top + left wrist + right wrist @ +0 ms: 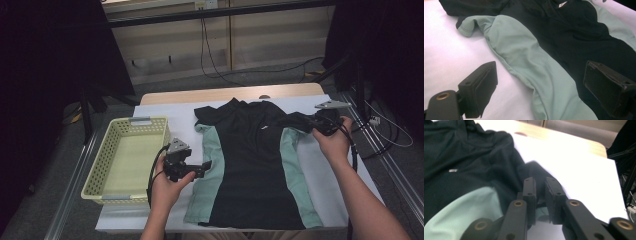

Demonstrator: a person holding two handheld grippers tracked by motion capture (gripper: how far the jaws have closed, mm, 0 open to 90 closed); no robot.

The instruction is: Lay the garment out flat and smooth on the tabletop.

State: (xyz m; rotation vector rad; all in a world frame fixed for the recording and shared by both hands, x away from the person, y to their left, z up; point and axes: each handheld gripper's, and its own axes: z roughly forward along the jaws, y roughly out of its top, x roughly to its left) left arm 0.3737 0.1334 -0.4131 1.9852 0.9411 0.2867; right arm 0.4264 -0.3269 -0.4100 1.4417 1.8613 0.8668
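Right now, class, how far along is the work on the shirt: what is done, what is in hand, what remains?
Done: the black and mint shirt lies flat on the white sheet.

In hand: the right gripper, jaws nearly closed, pinches its black sleeve; the left gripper hovers open over the mint side panel.

Left: no fold shows, and the basket holds nothing.

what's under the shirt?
The shirt lies flat on a white sheet covering the table; the sheet shows all around it. Whatever lies beneath the fabric itself is covered and cannot be seen.
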